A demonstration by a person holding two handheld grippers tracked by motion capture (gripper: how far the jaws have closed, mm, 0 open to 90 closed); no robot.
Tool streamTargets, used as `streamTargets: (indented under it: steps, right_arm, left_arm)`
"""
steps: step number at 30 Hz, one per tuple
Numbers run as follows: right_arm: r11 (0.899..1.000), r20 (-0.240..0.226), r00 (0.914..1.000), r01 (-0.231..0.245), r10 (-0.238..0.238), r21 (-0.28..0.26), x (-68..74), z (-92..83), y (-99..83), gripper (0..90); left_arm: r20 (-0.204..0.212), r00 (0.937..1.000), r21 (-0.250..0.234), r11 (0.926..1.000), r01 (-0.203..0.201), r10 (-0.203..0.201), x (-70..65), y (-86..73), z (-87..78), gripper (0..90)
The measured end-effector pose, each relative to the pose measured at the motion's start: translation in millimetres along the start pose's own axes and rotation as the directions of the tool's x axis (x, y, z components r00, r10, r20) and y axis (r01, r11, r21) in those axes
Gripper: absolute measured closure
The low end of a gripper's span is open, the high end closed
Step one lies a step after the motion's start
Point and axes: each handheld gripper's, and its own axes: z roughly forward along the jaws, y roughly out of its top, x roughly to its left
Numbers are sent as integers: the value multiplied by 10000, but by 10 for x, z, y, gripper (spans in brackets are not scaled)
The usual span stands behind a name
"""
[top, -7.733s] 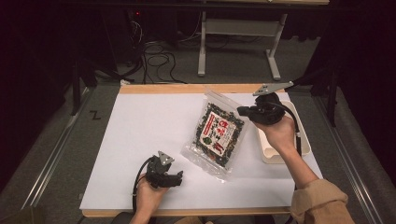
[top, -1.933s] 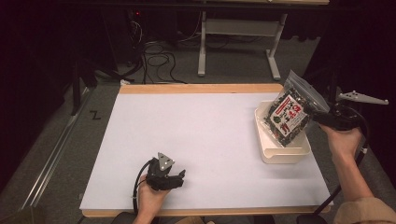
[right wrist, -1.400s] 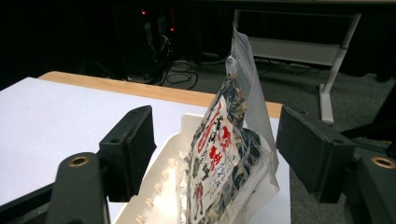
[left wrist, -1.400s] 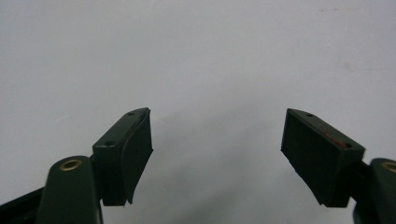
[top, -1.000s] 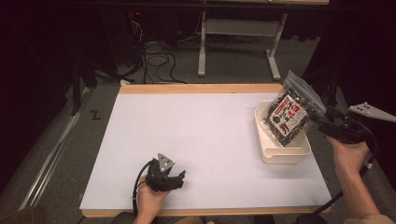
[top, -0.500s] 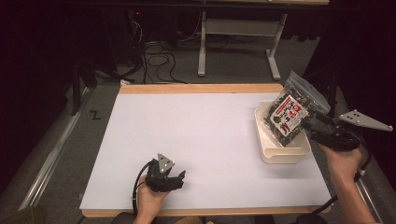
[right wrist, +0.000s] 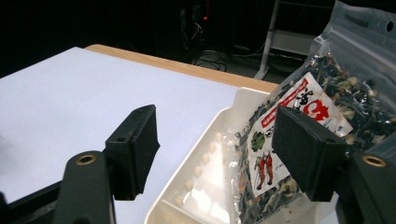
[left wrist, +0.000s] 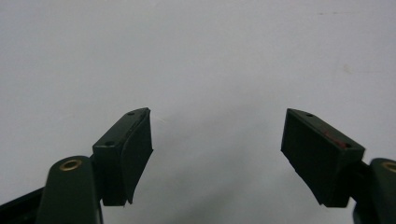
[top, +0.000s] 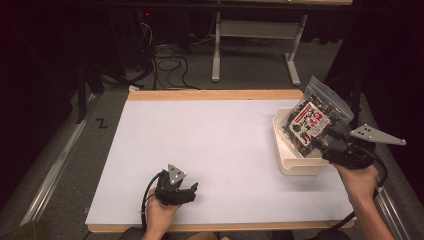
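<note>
A clear bag of dark dried food with a red and white label point(top: 314, 117) stands tilted in a white tray point(top: 295, 167) at the table's right edge. My right gripper point(top: 326, 141) is just in front of the bag, open. In the right gripper view its jaws stand wide apart point(right wrist: 219, 149). The right jaw overlaps the bag point(right wrist: 327, 102) and the tray's rim point(right wrist: 205, 135) lies between them. My left gripper point(top: 192, 192) rests low near the front edge, open over bare white table point(left wrist: 217, 140).
The white table top point(top: 215, 135) spreads wide between the two grippers, with a wooden strip along its far edge point(top: 210, 95). Beyond it are cables and a metal stand point(top: 250, 30) on the floor.
The bag has gone from the middle of the table into the tray. Over the last second the right gripper drew back toward the near edge. The left gripper stayed put.
</note>
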Motion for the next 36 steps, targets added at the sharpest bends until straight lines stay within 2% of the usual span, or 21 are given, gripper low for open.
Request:
streamTargets:
  steps: [5, 9, 14, 19, 24, 27, 34, 36]
  right_arm:
    - [9997, -349, 9993, -154, 148, -176, 46, -48, -11, 305]
    - [9990, -401, 9983, 430, -434, -113, 138, -68, -7, 313]
    - [9992, -697, 9967, 410, -409, 3, 224, -71, -12, 309]
    - [9990, -1023, 9940, 409, -391, 152, 305, -52, -16, 301]
    - [9987, -1055, 9932, 499, -485, 112, 381, -44, -21, 297]
    - [9975, -955, 9930, 701, -689, 86, 421, -63, -16, 298]
    - [9986, -1130, 9924, 506, -490, 117, 471, -84, -26, 297]
    - [9981, -1228, 9906, 609, -599, 44, 495, -88, -28, 298]
  left_arm:
    - [-7, 10000, -2, 10000, -32, 32, -11, -4, -5, 251]
    - [19, 10000, 5, 10000, 28, -28, 2, -3, -6, 251]
    - [36, 10000, -40, 10000, -58, 58, -17, -1, -10, 251]
    - [73, 10000, -42, 10000, 25, -25, -2, 0, -4, 249]
    - [77, 9999, -44, 10000, -77, 78, -18, -2, -16, 248]
    - [93, 10000, -29, 10000, 20, -20, -1, -4, -14, 248]
    - [167, 9998, -99, 9999, 48, -47, -17, 1, -20, 247]
    - [226, 9996, -163, 9998, 145, -141, -6, 3, -29, 251]
